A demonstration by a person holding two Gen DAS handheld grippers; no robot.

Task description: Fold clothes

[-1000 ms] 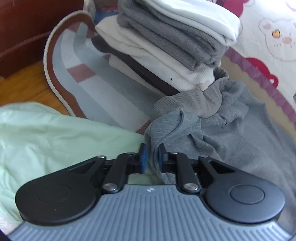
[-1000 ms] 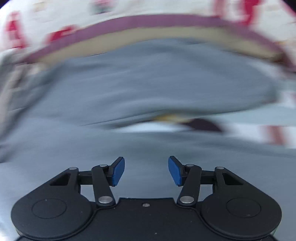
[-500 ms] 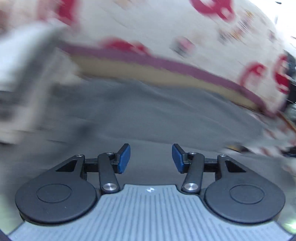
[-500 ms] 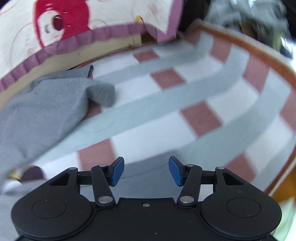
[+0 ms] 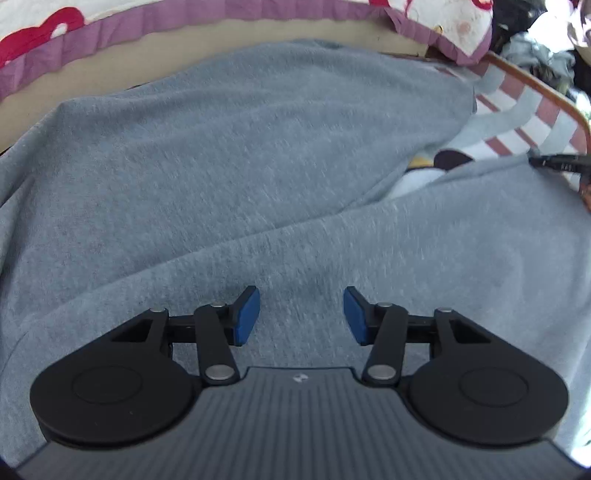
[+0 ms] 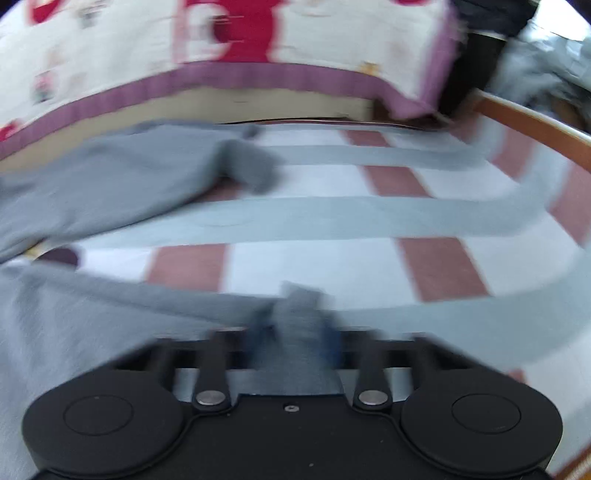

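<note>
a second ago the left gripper [image 5: 301, 314] was pinched on a bunched grey edge beside a stack of folded clothes; now that stack is out of its view and its blue pads stand apart above flat cloth, the jaws closing with nothing pressed between them. the right gripper [image 6: 295, 339], whose pads stood wide apart over the cloth a second ago, is now closing on a raised fold of the same garment, though the picture is blurred there. the grey sweatshirt [image 5: 240, 155] lies spread on the striped rug [image 6: 332, 221], filling most of the left view, with one layer folded over another along a slanting crease. in the right view a grey sleeve [image 6: 166, 166] reaches out toward the rug's far edge, while the pinched hem lies at the near edge. the rug has pale, grey-blue and brick-red bands and a brown border [image 6: 532, 118]. along its far edge hangs a white bedspread [image 6: 110, 55] with red figures and a purple trim [image 5: 110, 33]. past the far right corner sits a dark heap of crumpled things [image 5: 535, 55], too small to make out.
</note>
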